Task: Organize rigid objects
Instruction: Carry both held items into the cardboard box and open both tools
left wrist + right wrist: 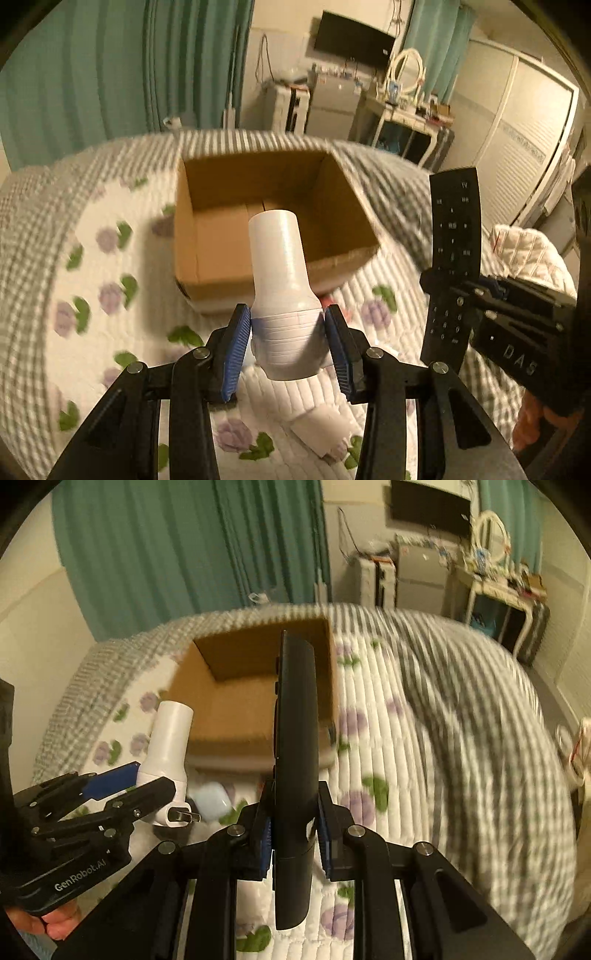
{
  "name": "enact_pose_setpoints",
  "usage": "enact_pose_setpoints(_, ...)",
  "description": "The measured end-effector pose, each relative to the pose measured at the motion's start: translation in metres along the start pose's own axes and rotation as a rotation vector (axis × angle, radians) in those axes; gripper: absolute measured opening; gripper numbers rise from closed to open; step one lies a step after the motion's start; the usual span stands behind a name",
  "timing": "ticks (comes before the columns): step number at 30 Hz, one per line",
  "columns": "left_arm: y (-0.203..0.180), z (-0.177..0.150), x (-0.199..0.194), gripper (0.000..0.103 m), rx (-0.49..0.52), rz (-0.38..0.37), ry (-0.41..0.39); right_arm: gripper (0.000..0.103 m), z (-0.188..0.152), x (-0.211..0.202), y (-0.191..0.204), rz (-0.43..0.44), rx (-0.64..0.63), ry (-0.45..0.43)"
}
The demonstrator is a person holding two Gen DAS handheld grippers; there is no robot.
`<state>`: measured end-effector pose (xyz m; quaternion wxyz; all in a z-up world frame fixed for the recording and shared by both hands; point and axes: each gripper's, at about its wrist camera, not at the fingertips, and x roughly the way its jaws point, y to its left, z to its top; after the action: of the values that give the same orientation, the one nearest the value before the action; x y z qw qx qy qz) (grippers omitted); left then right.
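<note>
We note L gripper (288,332) clamped on white adapter (282,266), R gripper (293,830) on remote (295,738); rec. centring over cardboard box (229,243) before release.

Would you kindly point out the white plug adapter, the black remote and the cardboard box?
white plug adapter (280,266): left wrist view, its cylindrical neck.
black remote (295,738): right wrist view, its back edge.
cardboard box (218,243): left wrist view, inner left wall.

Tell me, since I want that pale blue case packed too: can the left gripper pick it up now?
Probably not yet. The left gripper is shut on the white plug adapter, so its fingers are full. The blue case lies bare on the quilt beside the box, otherwise unblocked.
</note>
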<state>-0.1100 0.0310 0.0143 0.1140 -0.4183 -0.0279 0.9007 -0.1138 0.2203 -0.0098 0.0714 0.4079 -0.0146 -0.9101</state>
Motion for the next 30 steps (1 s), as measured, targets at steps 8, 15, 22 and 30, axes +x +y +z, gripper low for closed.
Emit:
enact_pose_setpoints(8,0.01,0.051,-0.002,0.042,-0.009,0.053,-0.067,0.019,0.073,0.006,0.024,0.007,-0.154,-0.005)
enact_pose_setpoints(15,0.023,0.075,0.055,0.042,0.001,0.089,-0.018,0.019,0.11,0.076,0.024,-0.016,-0.207,0.065)
enact_pose_setpoints(22,0.035,0.073,0.116,0.042,0.017,0.111,0.053,0.019,0.109,0.152,0.004,0.001,-0.201,0.142)
enact_pose_setpoints(30,0.03,0.068,0.137,0.054,0.047,0.111,0.028,0.026,0.106,0.174,-0.015,0.071,-0.124,0.115)
